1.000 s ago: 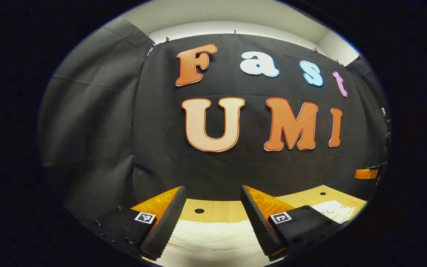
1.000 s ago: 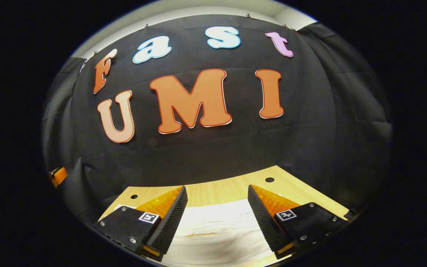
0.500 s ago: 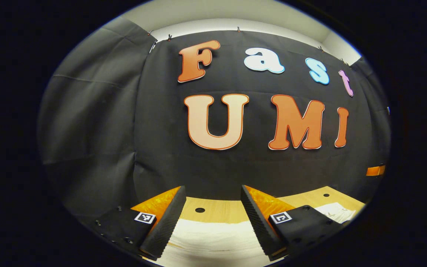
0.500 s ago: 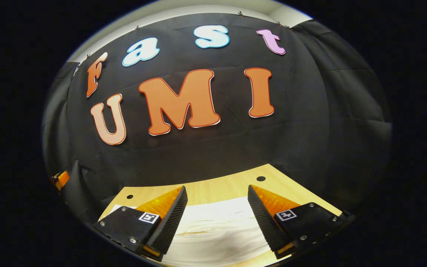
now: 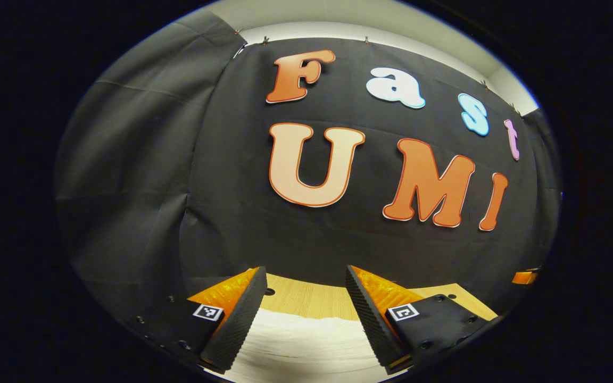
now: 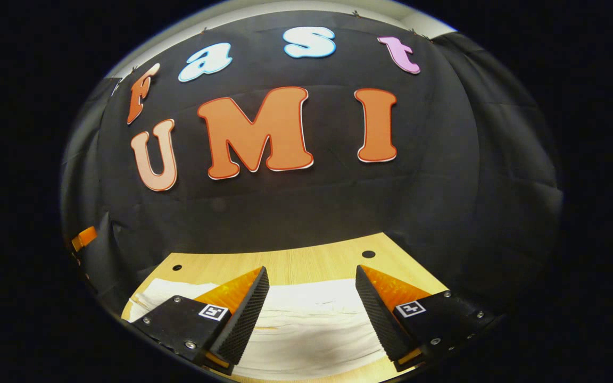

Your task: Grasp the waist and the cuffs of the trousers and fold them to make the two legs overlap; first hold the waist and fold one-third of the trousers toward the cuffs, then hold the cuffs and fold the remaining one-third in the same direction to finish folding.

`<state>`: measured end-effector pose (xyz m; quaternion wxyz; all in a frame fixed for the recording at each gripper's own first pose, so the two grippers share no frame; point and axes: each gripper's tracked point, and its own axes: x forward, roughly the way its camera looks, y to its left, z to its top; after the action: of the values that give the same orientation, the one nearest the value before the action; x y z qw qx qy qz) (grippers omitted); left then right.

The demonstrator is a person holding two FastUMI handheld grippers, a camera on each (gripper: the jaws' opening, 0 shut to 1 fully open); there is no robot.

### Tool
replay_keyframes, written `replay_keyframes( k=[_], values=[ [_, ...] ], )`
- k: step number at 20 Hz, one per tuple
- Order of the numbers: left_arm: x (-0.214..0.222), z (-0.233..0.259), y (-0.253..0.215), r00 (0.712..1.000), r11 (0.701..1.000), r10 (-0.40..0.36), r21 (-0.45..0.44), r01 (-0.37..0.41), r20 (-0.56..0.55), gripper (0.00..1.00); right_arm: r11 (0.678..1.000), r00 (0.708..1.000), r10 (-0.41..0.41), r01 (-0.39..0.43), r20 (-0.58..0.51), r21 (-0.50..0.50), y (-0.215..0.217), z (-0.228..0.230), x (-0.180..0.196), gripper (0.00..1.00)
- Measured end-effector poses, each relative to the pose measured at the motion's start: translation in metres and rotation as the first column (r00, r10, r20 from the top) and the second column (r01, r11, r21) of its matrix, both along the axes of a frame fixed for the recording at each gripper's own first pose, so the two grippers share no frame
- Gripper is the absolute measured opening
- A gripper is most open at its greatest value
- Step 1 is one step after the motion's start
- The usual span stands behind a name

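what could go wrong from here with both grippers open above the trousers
Both the left gripper and the right gripper hang open above the white trousers, gripping nothing. Closing from here could pinch only the top layer, so the legs may not overlap. The cloth lies near the wooden table front edge and could slide off.

Desk (image 6: 306, 263): light wood, grain visible, small round dark holes in the top, one near the far right corner (image 6: 369, 254), one at far left (image 6: 177, 267). In the left gripper view the desk (image 5: 312, 300) also has a hole (image 5: 270, 291) near its back edge. Black cloth wall (image 6: 445, 186) hangs creased behind the desk, clipped along the top to a pale wall (image 5: 338, 21).
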<state>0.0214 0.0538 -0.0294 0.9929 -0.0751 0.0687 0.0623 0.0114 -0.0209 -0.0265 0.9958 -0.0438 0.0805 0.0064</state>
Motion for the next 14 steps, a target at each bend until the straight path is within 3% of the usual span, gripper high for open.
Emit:
replay_keyframes(
  k=[4, 9, 11, 14],
  values=[
    [0.002, -0.002, 0.004, 1.0, 1.0, 0.028, 0.015, -0.028, -0.006, 0.97, 0.989, 0.992, -0.025, 0.043, -0.124, 0.143, -0.027, -0.037, 0.009, 0.98],
    [-0.001, 0.0, 0.006, 0.999, 0.998, 0.043, 0.039, -0.043, -0.009, 0.96, 0.95, 0.956, -0.104, 0.177, -0.274, 0.258, -0.076, -0.092, 0.011, 0.98],
    [-0.003, -0.001, 0.009, 0.999, 0.997, 0.051, 0.05, -0.05, -0.013, 0.96, 0.923, 0.931, -0.125, 0.236, -0.344, 0.303, -0.09, -0.117, 0.01, 0.99],
    [-0.005, -0.002, 0.015, 0.998, 0.995, 0.062, 0.076, -0.061, -0.018, 0.97, 0.859, 0.878, -0.151, 0.344, -0.455, 0.379, -0.109, -0.155, 0.0, 0.99]
  ],
)
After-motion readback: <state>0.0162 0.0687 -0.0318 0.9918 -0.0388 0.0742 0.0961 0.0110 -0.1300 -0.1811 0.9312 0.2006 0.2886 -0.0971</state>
